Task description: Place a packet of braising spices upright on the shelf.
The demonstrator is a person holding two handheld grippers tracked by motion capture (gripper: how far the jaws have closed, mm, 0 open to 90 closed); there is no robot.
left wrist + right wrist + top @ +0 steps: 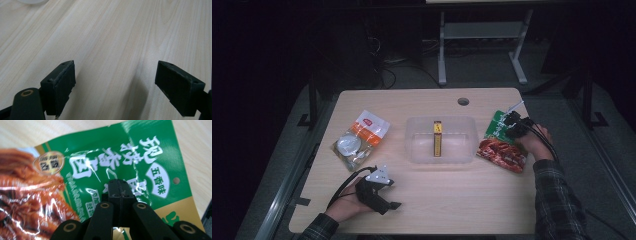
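- High view: on the wooden surface (422,200) a clear plastic tub (441,140) sits in the middle with one yellow-and-dark stick pack (437,138) already lying inside it. To its right lies the green-and-red snack packet (502,144), with the right gripper (512,127) on its green top end. To the left of the tub an orange-and-white pouch (360,139) lies untouched. The left gripper (379,192) rests near the front edge, well apart from all of these.
- Left gripper view: its fingers (60,85) stand wide apart with nothing but bare wood between them.
- Right gripper view: the fingers (119,192) are pressed together over the snack packet's green panel; they seem to pinch the foil, though the contact itself is hidden beneath them.
- Judged progress: if the work is filling the tub, one item is in, the snack packet is gripped but not yet lifted, and the pouch remains to be dealt with.
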